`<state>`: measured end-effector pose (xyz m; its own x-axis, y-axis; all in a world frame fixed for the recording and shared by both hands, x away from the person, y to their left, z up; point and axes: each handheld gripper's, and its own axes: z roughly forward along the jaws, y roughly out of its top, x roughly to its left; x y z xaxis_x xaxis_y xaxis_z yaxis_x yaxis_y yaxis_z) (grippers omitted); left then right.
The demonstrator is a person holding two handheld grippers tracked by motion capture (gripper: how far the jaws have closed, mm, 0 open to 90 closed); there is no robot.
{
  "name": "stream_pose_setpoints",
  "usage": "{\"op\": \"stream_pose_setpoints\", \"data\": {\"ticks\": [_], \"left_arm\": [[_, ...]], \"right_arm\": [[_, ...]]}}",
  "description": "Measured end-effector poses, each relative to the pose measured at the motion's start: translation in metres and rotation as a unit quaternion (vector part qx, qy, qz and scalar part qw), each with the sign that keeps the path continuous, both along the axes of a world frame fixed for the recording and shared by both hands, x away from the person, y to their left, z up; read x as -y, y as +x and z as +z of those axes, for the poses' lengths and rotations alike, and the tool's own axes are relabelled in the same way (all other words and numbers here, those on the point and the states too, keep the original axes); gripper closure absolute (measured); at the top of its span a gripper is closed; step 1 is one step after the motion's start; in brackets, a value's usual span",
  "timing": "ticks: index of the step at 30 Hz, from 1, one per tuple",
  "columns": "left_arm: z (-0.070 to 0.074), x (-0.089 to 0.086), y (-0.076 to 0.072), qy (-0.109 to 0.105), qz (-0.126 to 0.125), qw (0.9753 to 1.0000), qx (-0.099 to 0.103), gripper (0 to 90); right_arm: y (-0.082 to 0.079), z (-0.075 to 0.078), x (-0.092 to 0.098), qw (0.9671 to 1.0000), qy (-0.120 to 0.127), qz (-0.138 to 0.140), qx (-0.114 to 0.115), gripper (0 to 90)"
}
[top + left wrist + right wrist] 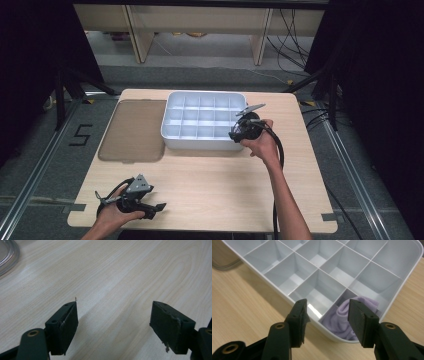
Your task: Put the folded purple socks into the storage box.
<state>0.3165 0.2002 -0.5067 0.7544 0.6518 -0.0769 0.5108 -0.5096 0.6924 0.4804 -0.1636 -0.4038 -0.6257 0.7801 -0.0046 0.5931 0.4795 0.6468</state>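
Note:
A white tray [200, 120] with many square compartments stands at the table's far middle. A crumpled lilac cloth [347, 317] lies in the corner compartment of the tray [294, 277]. My right gripper [327, 312] hovers open just above that corner, its jaws on either side of the divider beside the cloth, holding nothing. From above, the right gripper [236, 133] sits at the tray's front right corner. My left gripper [156, 207] rests low near the table's front left edge. It is the left gripper [113, 315] that stands wide open over bare wood.
A translucent brownish lid [134, 130] lies flat to the left of the tray; its rim [7, 255] shows in the left gripper view. The light wooden table [210, 180] has open room across its front half. Cables trail from both grippers.

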Motion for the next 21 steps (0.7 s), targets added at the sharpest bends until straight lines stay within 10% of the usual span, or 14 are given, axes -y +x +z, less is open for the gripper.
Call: {"op": "stream_pose_setpoints", "data": {"ticks": [21], "left_arm": [[-0.002,0.003,-0.002,0.001,0.004,1.0,-0.005,22.0]], "right_arm": [[-0.036,-0.016,-0.003,0.9974,0.065,0.019,0.026,38.6]]}}
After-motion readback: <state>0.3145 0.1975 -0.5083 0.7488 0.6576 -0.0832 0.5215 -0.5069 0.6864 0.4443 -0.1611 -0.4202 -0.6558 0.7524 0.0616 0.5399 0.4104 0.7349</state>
